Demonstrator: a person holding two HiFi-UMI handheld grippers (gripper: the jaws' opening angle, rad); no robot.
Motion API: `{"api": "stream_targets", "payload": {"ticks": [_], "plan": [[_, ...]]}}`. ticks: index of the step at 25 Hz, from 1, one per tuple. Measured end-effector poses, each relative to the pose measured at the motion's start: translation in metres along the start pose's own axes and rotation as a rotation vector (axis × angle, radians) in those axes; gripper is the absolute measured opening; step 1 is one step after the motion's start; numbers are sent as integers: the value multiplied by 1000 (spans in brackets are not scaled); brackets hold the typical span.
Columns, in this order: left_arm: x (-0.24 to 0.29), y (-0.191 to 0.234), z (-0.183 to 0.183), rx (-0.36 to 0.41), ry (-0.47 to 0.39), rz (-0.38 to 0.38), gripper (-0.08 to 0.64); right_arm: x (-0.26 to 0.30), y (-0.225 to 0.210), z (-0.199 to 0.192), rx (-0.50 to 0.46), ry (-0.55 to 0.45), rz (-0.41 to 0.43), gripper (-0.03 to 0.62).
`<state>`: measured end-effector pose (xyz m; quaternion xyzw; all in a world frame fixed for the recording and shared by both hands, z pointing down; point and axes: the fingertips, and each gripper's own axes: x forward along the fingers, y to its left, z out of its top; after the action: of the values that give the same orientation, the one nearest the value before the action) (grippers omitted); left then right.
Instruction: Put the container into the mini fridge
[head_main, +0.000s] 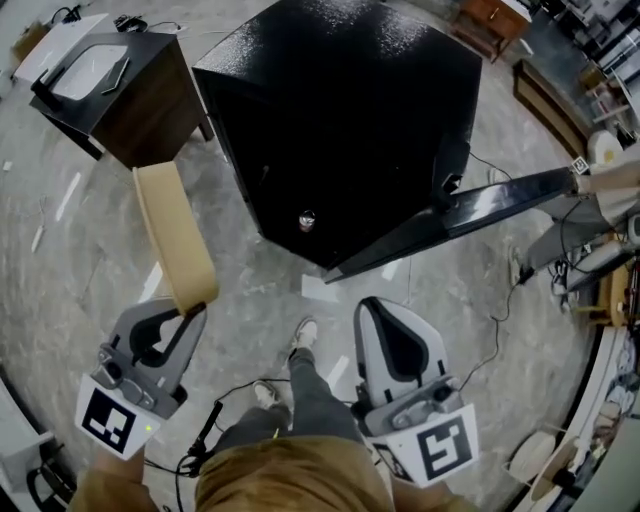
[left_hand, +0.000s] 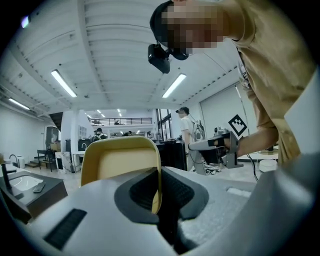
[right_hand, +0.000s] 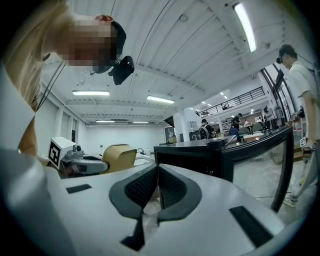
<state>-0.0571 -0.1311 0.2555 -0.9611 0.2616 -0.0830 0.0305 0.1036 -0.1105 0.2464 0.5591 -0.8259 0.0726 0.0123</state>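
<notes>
A tan, shallow container (head_main: 175, 235) sticks forward from my left gripper (head_main: 190, 310), which is shut on its rim. In the left gripper view the container (left_hand: 120, 160) stands on edge with its wall pinched between the dark pads (left_hand: 159, 195). My right gripper (head_main: 372, 305) is shut with nothing in it, the pads meeting in the right gripper view (right_hand: 157, 185). The black mini fridge (head_main: 340, 100) stands on the floor ahead, its door (head_main: 500, 200) swung open to the right. Both grippers hang short of the fridge's front.
A dark wooden cabinet (head_main: 110, 80) with a white basin on top stands at the far left. Cables and paper sheets (head_main: 320, 288) lie on the floor near my feet (head_main: 305, 335). Another person (right_hand: 300, 85) stands beyond the fridge door at the right.
</notes>
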Motion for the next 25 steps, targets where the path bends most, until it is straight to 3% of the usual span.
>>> {"api": "stream_targets", "payload": {"ticks": [18, 25], "plan": [[83, 3, -77, 110, 157, -200, 15, 30, -33, -43, 21, 11, -41, 2], [113, -2, -93, 162, 188, -317, 15, 32, -49, -61, 28, 32, -47, 2]]}}
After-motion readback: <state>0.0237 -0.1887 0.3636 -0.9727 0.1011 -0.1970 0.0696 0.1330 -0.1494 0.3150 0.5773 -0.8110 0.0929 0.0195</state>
